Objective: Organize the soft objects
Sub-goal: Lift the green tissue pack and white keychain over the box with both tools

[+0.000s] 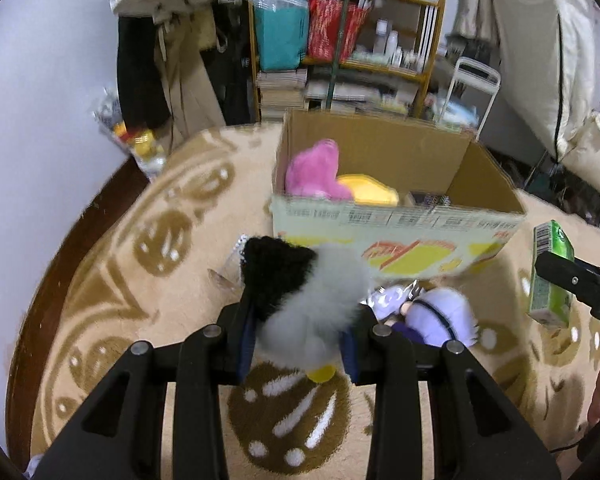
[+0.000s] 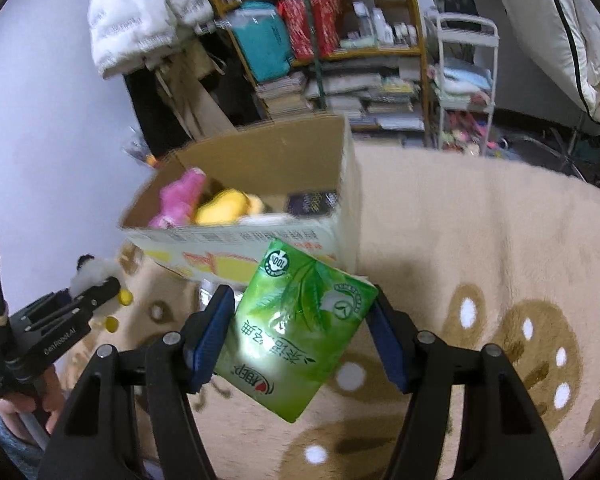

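Observation:
My left gripper (image 1: 298, 344) is shut on a grey and black plush toy (image 1: 300, 300) with yellow feet, held above the rug. My right gripper (image 2: 300, 332) is shut on a green tissue pack (image 2: 296, 328), also lifted off the rug; the same green pack (image 1: 550, 276) shows at the right edge of the left wrist view. Ahead stands an open cardboard box (image 1: 384, 232) holding a pink plush (image 1: 314, 170) and a yellow plush (image 1: 368, 190). A purple plush doll (image 1: 436, 314) lies on the rug in front of the box. From the right wrist view the left gripper (image 2: 96, 292) with its plush is at the left.
A beige patterned rug (image 2: 480, 240) covers the floor. Behind the box (image 2: 260, 200) stand a cluttered wooden shelf (image 1: 348, 32), hanging clothes (image 1: 172, 60) and a white rack (image 2: 464, 80). A dark packet (image 2: 312, 202) lies inside the box. A plastic wrapper (image 1: 228, 276) lies left of the box.

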The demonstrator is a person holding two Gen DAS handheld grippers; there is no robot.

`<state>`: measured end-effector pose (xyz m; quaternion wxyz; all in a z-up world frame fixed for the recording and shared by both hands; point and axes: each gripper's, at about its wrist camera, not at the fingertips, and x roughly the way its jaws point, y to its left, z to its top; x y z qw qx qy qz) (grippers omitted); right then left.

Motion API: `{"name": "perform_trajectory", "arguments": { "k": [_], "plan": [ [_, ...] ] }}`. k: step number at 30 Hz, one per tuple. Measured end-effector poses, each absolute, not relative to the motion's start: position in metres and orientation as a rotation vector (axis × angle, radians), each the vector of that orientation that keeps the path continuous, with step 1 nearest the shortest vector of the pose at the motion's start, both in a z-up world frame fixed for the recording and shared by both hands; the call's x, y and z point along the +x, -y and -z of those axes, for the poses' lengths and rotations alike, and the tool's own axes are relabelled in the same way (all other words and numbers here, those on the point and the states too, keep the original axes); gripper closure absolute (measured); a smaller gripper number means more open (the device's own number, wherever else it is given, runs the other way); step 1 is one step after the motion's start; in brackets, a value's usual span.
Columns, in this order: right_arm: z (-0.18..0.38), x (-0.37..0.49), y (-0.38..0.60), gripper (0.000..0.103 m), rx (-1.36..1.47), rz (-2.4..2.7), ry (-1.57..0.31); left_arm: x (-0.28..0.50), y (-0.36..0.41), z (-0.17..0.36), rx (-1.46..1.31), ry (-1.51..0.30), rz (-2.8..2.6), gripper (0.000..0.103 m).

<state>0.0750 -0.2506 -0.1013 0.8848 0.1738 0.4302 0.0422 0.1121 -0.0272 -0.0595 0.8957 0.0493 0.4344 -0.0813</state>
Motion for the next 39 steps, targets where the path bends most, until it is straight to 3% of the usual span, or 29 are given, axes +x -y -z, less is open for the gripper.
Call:
{"name": "perform_trajectory", "arguments": {
  "k": [10,23,31,39],
  "plan": [
    [0.058,0.076,0.245,0.033,0.338,-0.138,-0.758,0.105,0.019,0.010,0.103,-0.702,0.156,0.070],
    [0.018,0.112,0.234,0.032,0.272,-0.191,-0.677,0.139,0.026,-0.020,0.137,-0.592,0.144,0.070],
    [-0.001,0.144,0.231,0.032,0.235,-0.221,-0.621,0.168,0.039,-0.018,0.146,-0.577,0.175,0.070],
    [0.028,0.163,0.239,0.032,0.307,-0.234,-0.644,0.188,0.051,0.010,0.158,-0.614,0.208,0.070]
  ]
}}
